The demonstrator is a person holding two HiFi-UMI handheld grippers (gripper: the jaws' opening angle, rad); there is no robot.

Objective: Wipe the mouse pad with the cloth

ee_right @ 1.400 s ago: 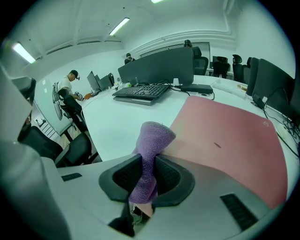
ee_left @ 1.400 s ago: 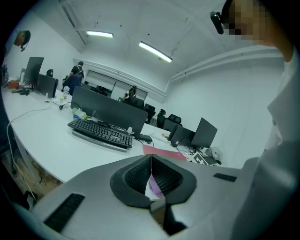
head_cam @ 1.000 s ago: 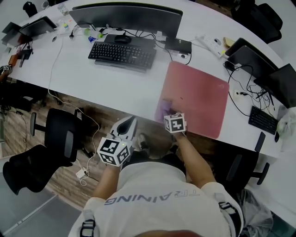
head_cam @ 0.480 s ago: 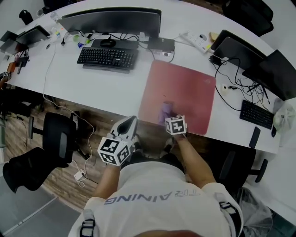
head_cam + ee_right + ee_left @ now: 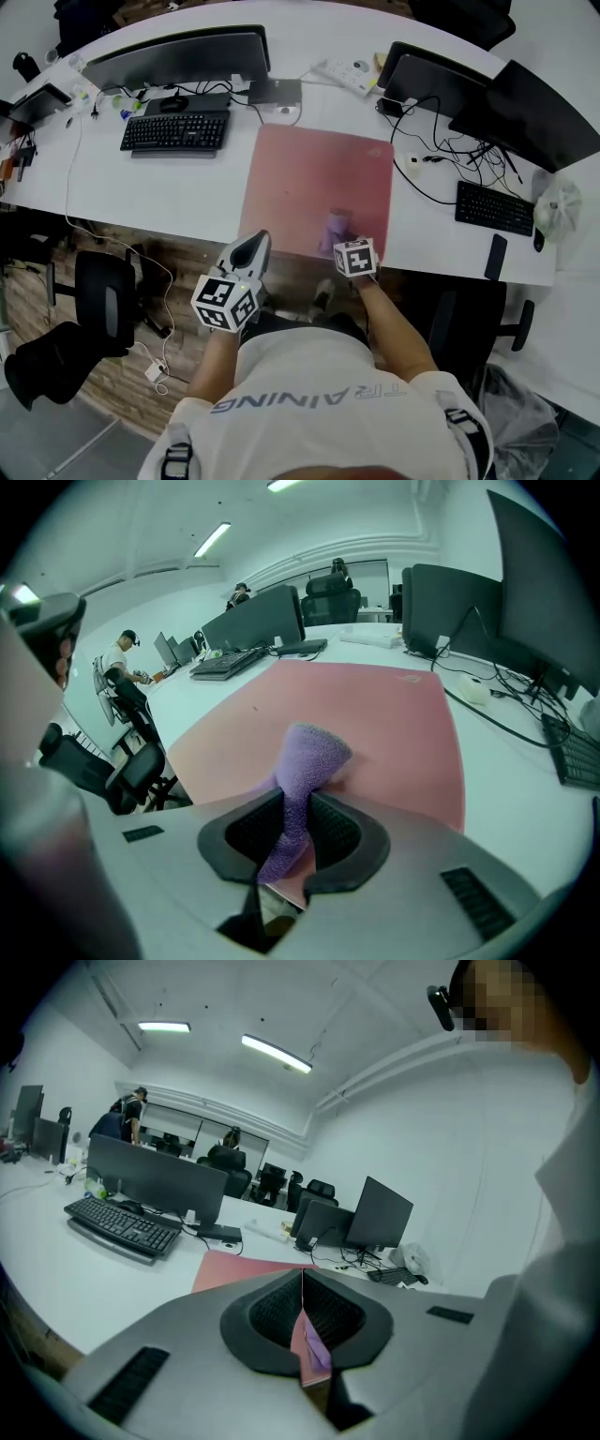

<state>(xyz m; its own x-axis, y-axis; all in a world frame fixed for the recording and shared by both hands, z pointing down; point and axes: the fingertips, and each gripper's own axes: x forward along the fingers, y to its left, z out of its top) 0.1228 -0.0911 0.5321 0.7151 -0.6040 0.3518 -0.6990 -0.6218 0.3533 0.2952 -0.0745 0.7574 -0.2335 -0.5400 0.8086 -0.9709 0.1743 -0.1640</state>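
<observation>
A large pink mouse pad (image 5: 314, 183) lies on the white desk (image 5: 178, 192), between a keyboard and a tangle of cables. My right gripper (image 5: 341, 242) is shut on a purple cloth (image 5: 336, 228), whose free end rests on the pad near its front edge. In the right gripper view the cloth (image 5: 302, 780) runs up between the jaws of my right gripper (image 5: 298, 825) onto the mouse pad (image 5: 366, 710). My left gripper (image 5: 247, 253) hangs in front of the desk edge, off the pad, jaws shut and empty. In the left gripper view my left gripper (image 5: 302, 1309) points toward the pad (image 5: 246, 1271).
A black keyboard (image 5: 175, 132) and a monitor (image 5: 178, 58) stand left of the pad. Right of it are cables (image 5: 441, 159), laptops (image 5: 441, 75), a second keyboard (image 5: 494, 208) and a phone (image 5: 494, 257). Office chairs (image 5: 103, 300) stand on the wooden floor below the desk.
The right gripper with the cloth has slid rightward along the pad's front edge, from the near left corner toward the middle. The head view has shifted. The left gripper stays put.
</observation>
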